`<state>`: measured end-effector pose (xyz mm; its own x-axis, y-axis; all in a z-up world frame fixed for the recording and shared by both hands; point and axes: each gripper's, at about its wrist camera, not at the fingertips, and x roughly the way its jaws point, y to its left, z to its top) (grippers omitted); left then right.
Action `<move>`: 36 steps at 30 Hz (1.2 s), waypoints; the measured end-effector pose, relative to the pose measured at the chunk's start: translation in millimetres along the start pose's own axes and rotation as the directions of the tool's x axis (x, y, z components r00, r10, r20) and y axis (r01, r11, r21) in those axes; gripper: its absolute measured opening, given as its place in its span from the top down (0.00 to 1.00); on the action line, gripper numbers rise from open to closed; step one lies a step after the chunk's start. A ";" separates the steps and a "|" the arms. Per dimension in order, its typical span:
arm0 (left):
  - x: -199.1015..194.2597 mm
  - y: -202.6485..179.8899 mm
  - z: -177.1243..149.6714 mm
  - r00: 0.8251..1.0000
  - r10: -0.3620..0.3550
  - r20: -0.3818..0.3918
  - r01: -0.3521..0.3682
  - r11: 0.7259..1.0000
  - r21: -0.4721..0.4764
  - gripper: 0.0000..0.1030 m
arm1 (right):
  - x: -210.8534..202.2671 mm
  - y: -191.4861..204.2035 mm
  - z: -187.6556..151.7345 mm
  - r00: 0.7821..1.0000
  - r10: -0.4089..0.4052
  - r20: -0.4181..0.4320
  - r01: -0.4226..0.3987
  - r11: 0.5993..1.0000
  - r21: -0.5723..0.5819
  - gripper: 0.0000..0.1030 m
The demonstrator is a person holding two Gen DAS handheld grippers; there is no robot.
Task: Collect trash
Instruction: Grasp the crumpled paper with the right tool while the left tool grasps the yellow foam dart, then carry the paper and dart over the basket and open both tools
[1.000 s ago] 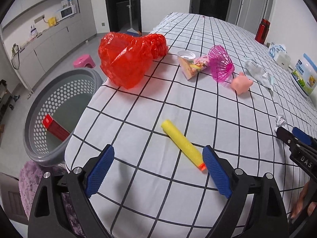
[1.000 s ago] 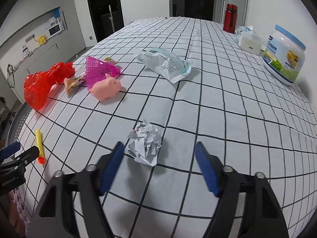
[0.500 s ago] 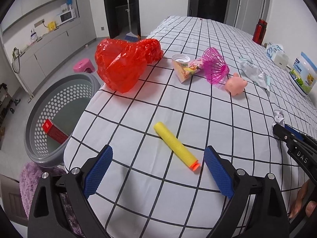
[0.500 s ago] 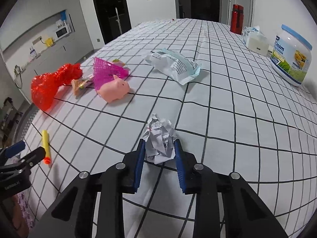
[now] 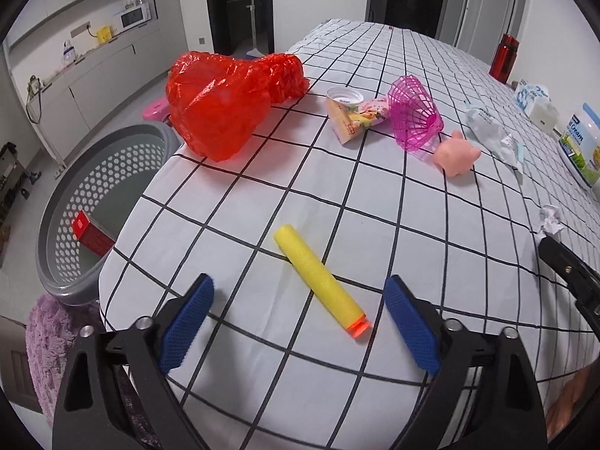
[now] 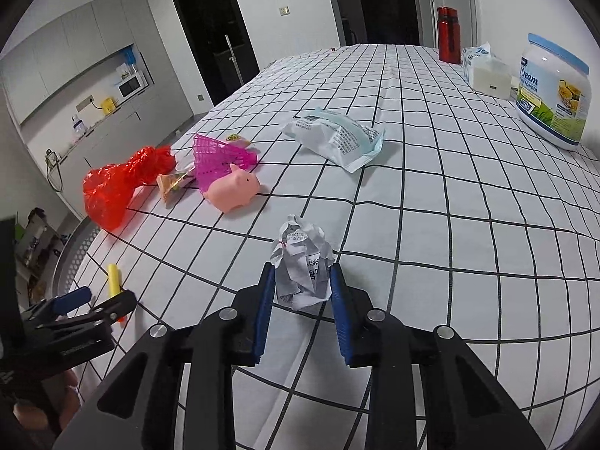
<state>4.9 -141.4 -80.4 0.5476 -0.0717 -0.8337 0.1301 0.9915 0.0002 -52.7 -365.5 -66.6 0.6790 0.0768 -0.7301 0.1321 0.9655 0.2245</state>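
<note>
A crumpled paper ball [image 6: 302, 255] sits between the blue pads of my right gripper [image 6: 301, 269], which is shut on it just over the checked tablecloth [image 6: 431, 225]. A yellow foam dart [image 5: 318, 281] with an orange tip lies on the cloth between the wide jaws of my left gripper [image 5: 299, 285]. Those jaws are closing, and the pads stand clear of the dart. A grey perforated basket [image 5: 56, 202] stands on the floor past the table's left edge, with a red box [image 5: 92, 233] inside it.
Further back on the table lie a red plastic bag [image 5: 225, 105], a snack wrapper [image 5: 356, 116], a pink net [image 5: 414, 116], a pink pig toy [image 5: 455, 153] and a white packet [image 6: 337, 137]. A powder jar [image 6: 553, 92], tissue pack [image 6: 483, 71] and red bottle [image 6: 449, 33] stand far right.
My right gripper went from open around the paper ball to shut on it, and tilted up a little. The left gripper's jaws narrowed slightly around the dart.
</note>
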 end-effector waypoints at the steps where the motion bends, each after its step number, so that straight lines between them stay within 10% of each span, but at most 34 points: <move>1: -0.5 -0.7 0.2 1.000 0.000 0.006 0.000 1.000 0.001 0.20 | -0.9 0.4 0.0 1.000 0.002 0.003 -0.002 1.000 -0.001 0.72; 10: -9.5 -7.0 -0.9 0.998 -0.056 0.029 0.054 0.997 0.052 0.87 | -4.2 -3.7 -0.4 1.000 0.002 0.020 -0.003 1.000 0.016 0.72; 25: -32.6 -1.6 4.1 0.993 -0.105 0.062 0.097 0.988 0.122 0.88 | 1.3 -5.2 -1.4 1.000 0.020 -0.014 -0.019 0.998 0.067 0.72; 36: -58.8 64.4 20.8 0.985 -0.088 0.149 0.074 0.992 0.099 0.88 | -4.5 83.6 5.8 0.996 0.088 -0.018 -0.089 0.995 -0.043 0.72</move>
<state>-1.7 -75.6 -19.9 0.6514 -0.1741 -0.7385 0.2516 0.9678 -0.0063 -40.6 -286.6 -40.8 0.6751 0.1657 -0.7189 0.0402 0.9647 0.2602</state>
